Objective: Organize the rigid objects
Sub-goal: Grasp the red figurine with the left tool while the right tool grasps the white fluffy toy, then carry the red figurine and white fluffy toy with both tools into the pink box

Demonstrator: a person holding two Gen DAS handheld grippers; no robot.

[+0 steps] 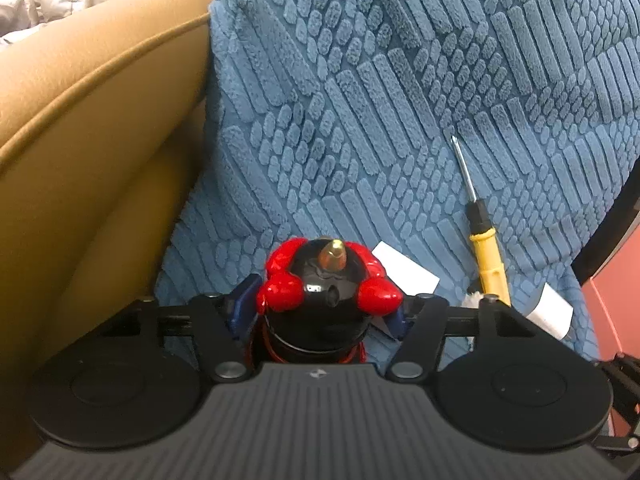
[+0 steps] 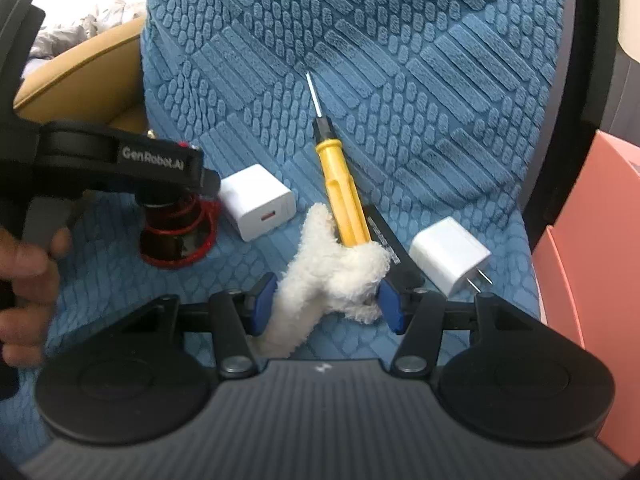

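My left gripper [image 1: 320, 312] is shut on a black and red figurine [image 1: 328, 280] with a gold tip; it also shows in the right wrist view [image 2: 176, 228], held over the blue cushion. My right gripper [image 2: 326, 304] has its blue pads on either side of a white fluffy toy [image 2: 320, 280], touching it. A yellow-handled screwdriver [image 2: 340, 192] lies on the cushion with its handle end under the toy; it also shows in the left wrist view [image 1: 488, 248]. Two white chargers [image 2: 256, 204] [image 2: 452, 256] lie beside it.
A blue textured cushion [image 2: 400, 60] covers the seat of a tan leather chair [image 1: 100, 120]. A pink box [image 2: 592, 240] stands at the right. A thin black flat object [image 2: 388, 232] lies under the screwdriver's handle.
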